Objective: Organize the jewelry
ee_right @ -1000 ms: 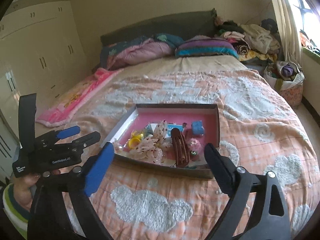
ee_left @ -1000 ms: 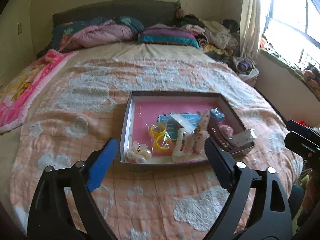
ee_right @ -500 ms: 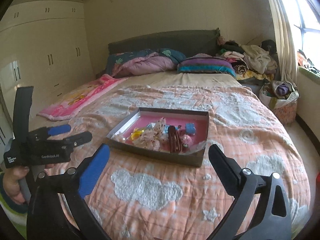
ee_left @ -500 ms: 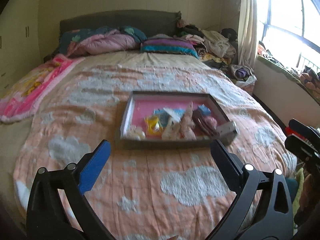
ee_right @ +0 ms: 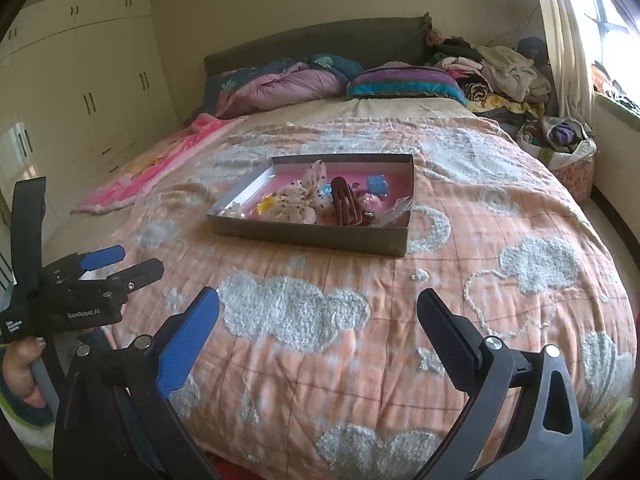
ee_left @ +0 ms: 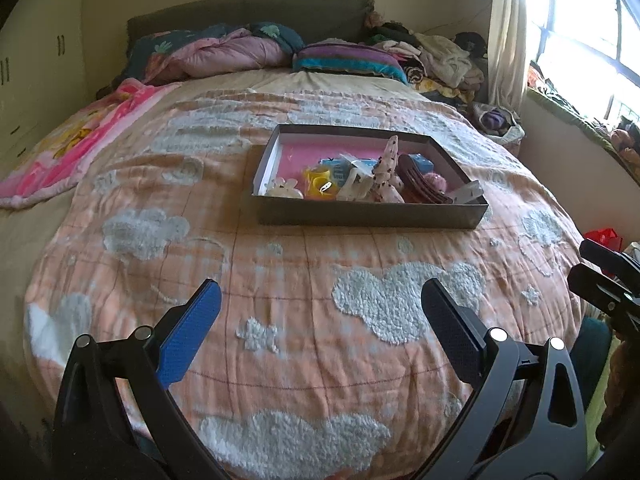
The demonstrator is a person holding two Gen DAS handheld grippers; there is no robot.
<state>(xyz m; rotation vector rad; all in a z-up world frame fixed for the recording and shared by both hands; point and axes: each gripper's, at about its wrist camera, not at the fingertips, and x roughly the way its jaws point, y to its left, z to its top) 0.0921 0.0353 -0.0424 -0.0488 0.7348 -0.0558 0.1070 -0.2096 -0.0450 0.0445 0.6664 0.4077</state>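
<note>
A shallow grey box with a pink floor (ee_left: 368,216) (ee_right: 312,236) lies on the bed. It holds hair and jewelry pieces: a brown claw clip (ee_left: 420,186) (ee_right: 346,204), yellow rings (ee_left: 318,182), a spotted fabric bow (ee_left: 386,168) (ee_right: 308,196), a white flower clip (ee_left: 282,188) and a blue piece (ee_right: 378,184). My left gripper (ee_left: 320,308) is open and empty, well short of the box. My right gripper (ee_right: 318,312) is open and empty, also short of the box. The left gripper also shows in the right wrist view (ee_right: 120,266).
The box rests on an orange bedspread with white clouds (ee_left: 280,280). A pink blanket (ee_left: 80,140) lies at the left, pillows (ee_left: 348,60) and piled clothes (ee_left: 440,56) at the head. Wardrobes (ee_right: 80,92) stand left, a window (ee_left: 580,40) right.
Both grippers have pulled back and away from the box, which now looks smaller and farther off. Both stay open and empty.
</note>
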